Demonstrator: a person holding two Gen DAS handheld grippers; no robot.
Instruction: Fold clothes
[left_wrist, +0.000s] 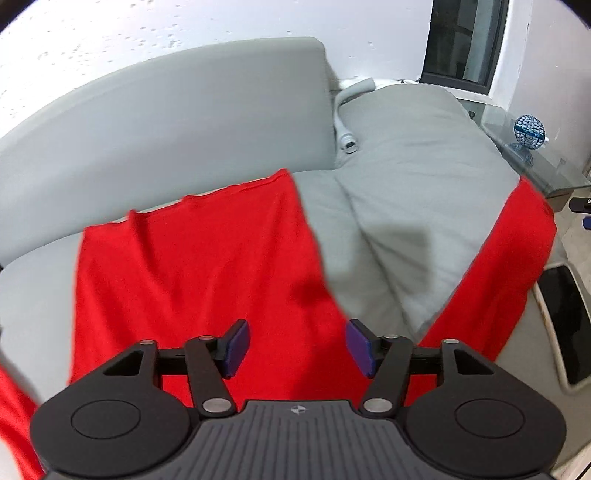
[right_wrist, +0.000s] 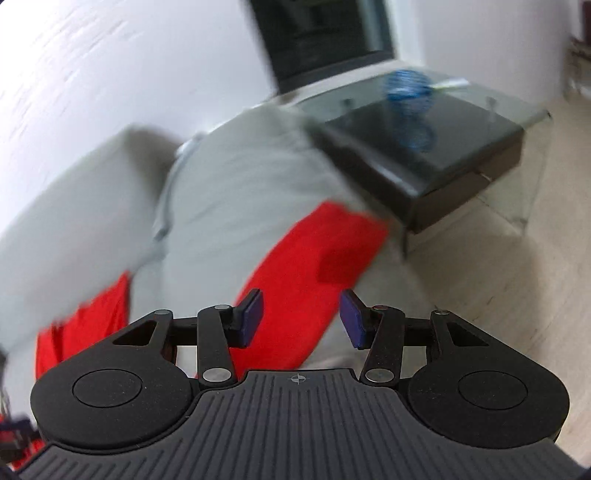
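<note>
Hovering my left claw (left_wrist: 297, 347) over the red garment (left_wrist: 207, 266) on the grey sofa (left_wrist: 406, 192), jaws apart, gripping nothing. My right claw (right_wrist: 301, 319) likewise gapes empty above its other red section.

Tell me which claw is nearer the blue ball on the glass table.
Right, probably. The right claw faces the glass table with the blue ball ahead. The left claw sees the ball far off, upper right, across the bed.

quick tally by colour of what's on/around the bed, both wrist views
Red: 1, the red garment spread on the bed
Grey: 2, the headboard and the duvet
Blue: 1, the wire ball on the glass table
Black: 2, the left gripper and right gripper, both open
Total: 6
</note>
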